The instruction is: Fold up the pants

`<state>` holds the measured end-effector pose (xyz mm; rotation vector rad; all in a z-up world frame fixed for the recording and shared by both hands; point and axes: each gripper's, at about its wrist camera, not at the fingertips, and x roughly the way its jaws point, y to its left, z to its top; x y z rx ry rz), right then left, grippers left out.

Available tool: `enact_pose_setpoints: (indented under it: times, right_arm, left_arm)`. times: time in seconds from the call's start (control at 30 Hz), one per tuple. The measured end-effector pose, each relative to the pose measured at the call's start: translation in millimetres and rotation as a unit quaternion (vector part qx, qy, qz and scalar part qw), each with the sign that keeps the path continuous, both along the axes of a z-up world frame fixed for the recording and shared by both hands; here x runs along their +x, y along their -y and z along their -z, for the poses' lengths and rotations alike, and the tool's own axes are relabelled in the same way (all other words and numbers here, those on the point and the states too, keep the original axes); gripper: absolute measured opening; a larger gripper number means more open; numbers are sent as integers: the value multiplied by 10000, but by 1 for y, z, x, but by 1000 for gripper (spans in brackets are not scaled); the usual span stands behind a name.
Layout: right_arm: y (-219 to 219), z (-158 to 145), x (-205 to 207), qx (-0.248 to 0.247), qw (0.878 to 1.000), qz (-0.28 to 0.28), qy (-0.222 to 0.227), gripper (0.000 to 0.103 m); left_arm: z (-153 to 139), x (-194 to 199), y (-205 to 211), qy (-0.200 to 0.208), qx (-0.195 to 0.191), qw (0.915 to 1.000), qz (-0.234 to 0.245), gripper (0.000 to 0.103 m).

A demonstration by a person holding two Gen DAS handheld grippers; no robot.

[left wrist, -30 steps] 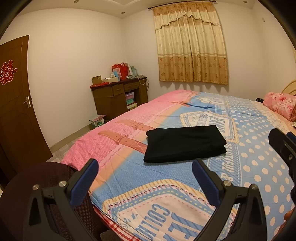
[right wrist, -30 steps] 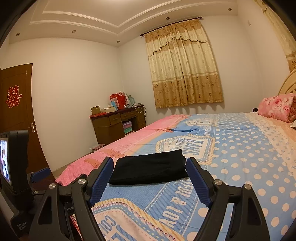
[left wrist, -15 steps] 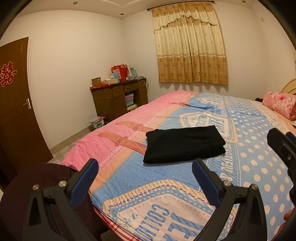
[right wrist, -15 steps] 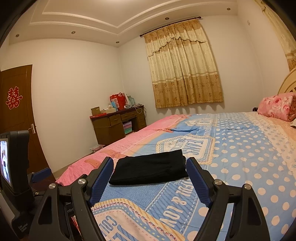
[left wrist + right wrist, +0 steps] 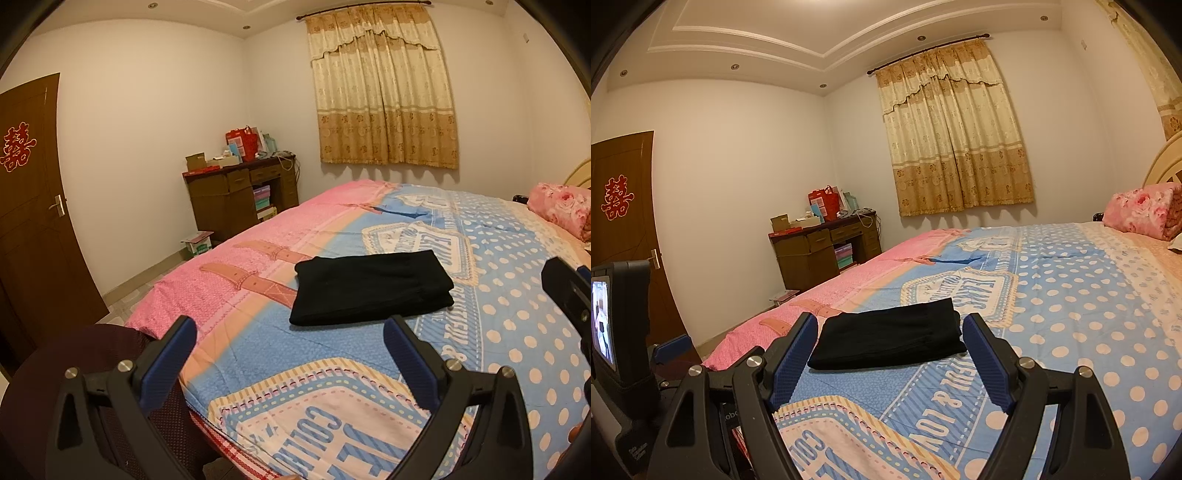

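Left wrist view: my left tool [image 5: 290, 349] hangs over the near corner of the bed [image 5: 517, 332], its two blue-padded fingers [image 5: 168, 365] spread wide with nothing between them. Beyond the fingertips, the black pants [image 5: 369, 290] lie folded into a flat rectangle on the bedspread, across the line where the pink band meets the blue part, well apart from my tool. At the right edge a dark part of my right tool [image 5: 567, 299] pokes in. Below my left finger sits a dark maroon rounded thing [image 5: 92, 347], beside the bed's corner; I cannot tell what it is. Farther back stand a brown desk [image 5: 240, 195] piled with boxes and a red bag, a closed brown door [image 5: 33, 206] with a red paper emblem, and a drawn beige curtain [image 5: 384, 96]. A pink floral pillow [image 5: 561, 208] rests at the head of the bed.

Right wrist view: my right tool [image 5: 890, 350] points low across the bed [image 5: 1089, 314], fingers [image 5: 988, 363] standing apart and holding nothing. The folded pants [image 5: 890, 339] show in the gap between the fingertips but lie farther off on the spread, untouched. At the left edge, my left tool's body [image 5: 624, 332] shows with a small lit screen. The desk [image 5: 820, 251], curtain [image 5: 953, 133] and pillow [image 5: 1141, 212] appear again behind.
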<state>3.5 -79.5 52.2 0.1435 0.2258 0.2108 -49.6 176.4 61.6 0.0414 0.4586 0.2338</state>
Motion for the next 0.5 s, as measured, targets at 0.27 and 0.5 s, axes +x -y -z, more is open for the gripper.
enact_pose_setpoints:
  times: [0.27, 0.5]
  right_arm:
    - [1, 0, -4, 15, 10000, 29, -6, 82]
    - [-1, 1, -8, 52, 9999, 116, -29, 82]
  left_arm:
    - [-2, 1, -3, -8, 8, 10000, -34, 103]
    - [-1, 4, -8, -36, -161, 9999, 15, 103]
